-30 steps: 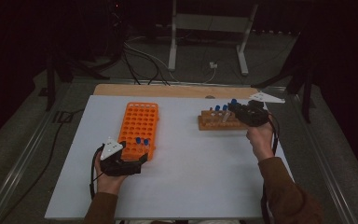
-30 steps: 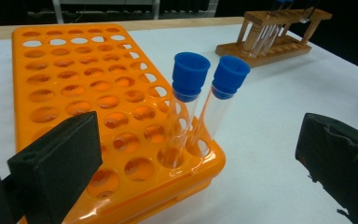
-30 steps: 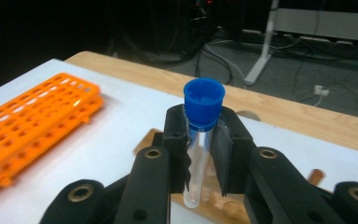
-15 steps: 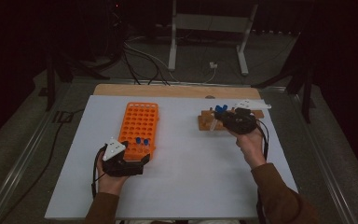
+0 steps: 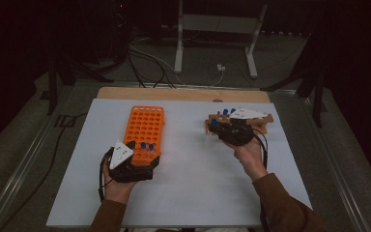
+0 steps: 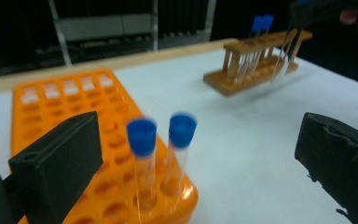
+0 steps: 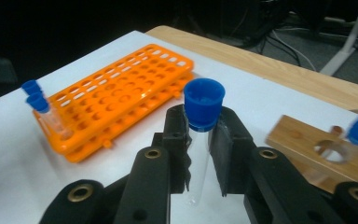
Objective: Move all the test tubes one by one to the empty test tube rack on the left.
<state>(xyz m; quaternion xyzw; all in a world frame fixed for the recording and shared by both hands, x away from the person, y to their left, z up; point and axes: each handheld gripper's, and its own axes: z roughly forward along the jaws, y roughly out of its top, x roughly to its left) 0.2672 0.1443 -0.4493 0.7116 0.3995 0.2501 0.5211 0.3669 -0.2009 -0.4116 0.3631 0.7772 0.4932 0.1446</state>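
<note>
An orange tube rack lies left of centre on the white table, with two blue-capped tubes standing at its near end. My left gripper is open at that end, and the two tubes rise between its wide jaws. My right gripper is shut on a clear tube with a blue cap, held upright just left of the wooden rack. Other blue-capped tubes stand in that wooden rack. In the left gripper view the held tube hangs in front of the wooden rack.
The white table top stretches between the two racks and toward the near edge. A wooden strip runs along the far edge. Behind it are cables and a metal stand on the dark floor.
My right gripper has carried the blue-capped tube leftward, off the wooden rack's far right end to its left end. My left gripper has shifted slightly at the orange rack's near end.
</note>
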